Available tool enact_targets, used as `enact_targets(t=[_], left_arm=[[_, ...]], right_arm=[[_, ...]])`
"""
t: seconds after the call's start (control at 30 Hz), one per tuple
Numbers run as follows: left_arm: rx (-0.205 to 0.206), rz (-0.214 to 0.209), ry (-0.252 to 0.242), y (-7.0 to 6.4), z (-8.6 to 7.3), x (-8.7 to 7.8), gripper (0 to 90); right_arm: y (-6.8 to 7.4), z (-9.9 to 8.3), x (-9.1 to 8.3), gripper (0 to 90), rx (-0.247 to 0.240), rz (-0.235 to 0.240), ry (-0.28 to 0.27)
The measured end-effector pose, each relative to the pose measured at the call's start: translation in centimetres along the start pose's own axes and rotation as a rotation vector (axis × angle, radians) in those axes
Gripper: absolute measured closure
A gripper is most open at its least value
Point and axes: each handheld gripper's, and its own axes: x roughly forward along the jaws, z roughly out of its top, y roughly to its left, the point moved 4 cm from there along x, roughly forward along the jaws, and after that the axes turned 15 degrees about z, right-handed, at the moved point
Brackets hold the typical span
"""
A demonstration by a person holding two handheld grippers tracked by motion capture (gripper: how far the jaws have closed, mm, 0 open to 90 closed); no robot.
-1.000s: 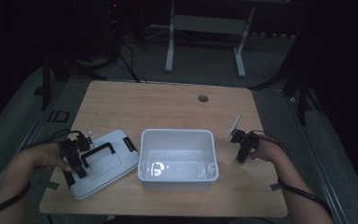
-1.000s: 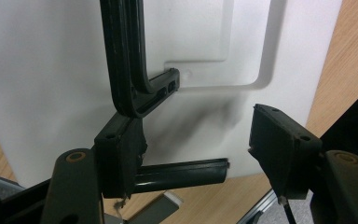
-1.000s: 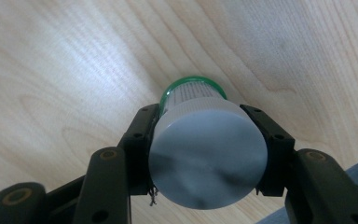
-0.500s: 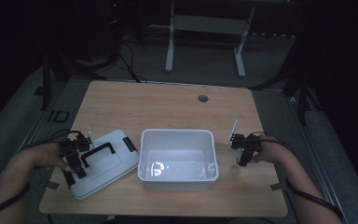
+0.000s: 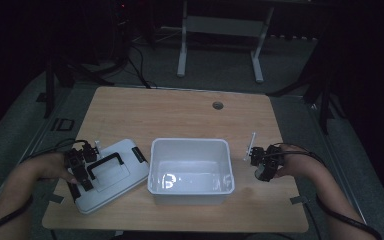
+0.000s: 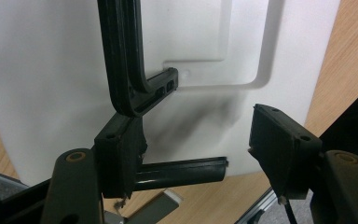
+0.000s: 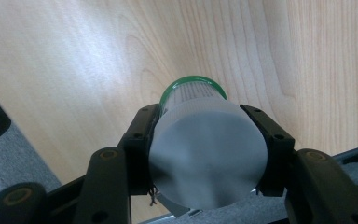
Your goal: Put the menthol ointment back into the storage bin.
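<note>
The right tongs (image 7: 207, 154) are clamped on a white cup (image 7: 208, 154) with a green rim, held just above the worktop (image 7: 98, 56). The left tongs (image 6: 200, 149) stand apart over the white lid (image 6: 46, 84) — its black handle (image 6: 126, 70) touches one jaw.

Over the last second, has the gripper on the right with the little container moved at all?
Yes. The right gripper, shut on the green-rimmed container, has drifted toward the white bin, narrowing the gap to its right wall in the high view.
</note>
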Motion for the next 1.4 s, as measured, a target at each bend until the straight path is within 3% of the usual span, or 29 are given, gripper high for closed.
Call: enact_targets(t=[0.37,0.9,1.17,1.4], left_arm=[[0.002,0.002,0.001,-0.1,0.1,-0.1,35.1],[0.001,0.004,0.006,-0.1,0.0,-0.1,35.1],[0.001,0.004,0.005,-0.1,-0.1,-0.2,35.1],[-0.001,0.007,0.004,-0.2,-0.2,-0.3,35.1]], right_arm=[[2.7,0.9,-2.6,50.0,-0.101,-0.025,0.016],[5.9,4.3,-8.8,50.1,-0.216,-0.068,-0.007],[7.6,7.3,-9.7,50.1,-0.290,-0.060,-0.005],[8.5,9.5,-9.1,50.1,-0.331,-0.041,-0.015]])
